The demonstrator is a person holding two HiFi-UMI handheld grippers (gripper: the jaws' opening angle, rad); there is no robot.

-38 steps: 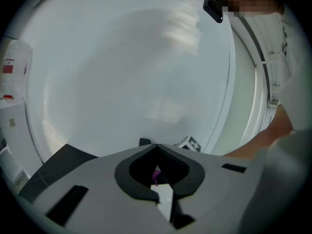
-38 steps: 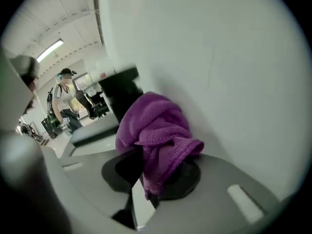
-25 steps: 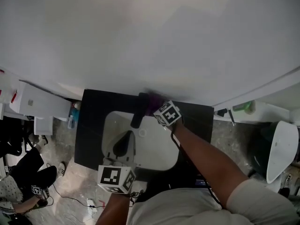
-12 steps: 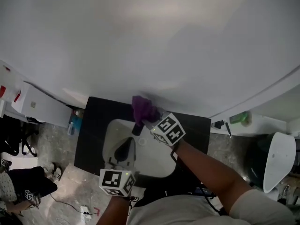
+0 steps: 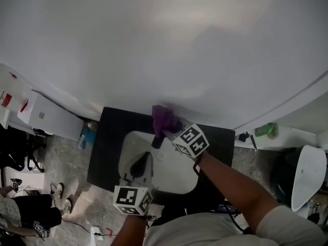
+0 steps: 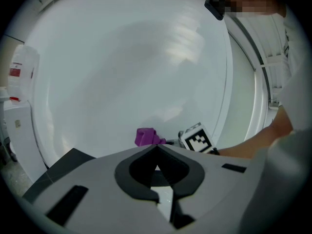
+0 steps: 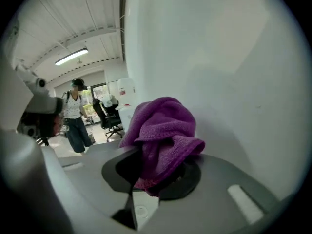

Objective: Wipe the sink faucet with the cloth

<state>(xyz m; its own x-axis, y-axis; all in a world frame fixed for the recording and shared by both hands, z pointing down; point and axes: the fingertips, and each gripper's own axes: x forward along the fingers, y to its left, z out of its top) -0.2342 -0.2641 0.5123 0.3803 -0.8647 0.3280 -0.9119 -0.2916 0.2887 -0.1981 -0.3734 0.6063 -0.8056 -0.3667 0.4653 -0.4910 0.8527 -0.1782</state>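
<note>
My right gripper (image 5: 168,131) clamps the crumpled purple terry cloth (image 5: 163,118) at the dark faucet's (image 5: 156,141) top, while my left gripper (image 5: 140,164) hangs closed and empty over the white sink (image 5: 177,174).

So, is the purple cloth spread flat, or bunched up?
Bunched up: the purple cloth sits crumpled in folds, pinched in the right claw, not laid flat.

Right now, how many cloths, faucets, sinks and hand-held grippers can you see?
Purple cloth: 1
Faucet: 1
Sink: 1
Hand-held grippers: 2 (left hand-held gripper, right hand-held gripper)
Total: 5
</note>
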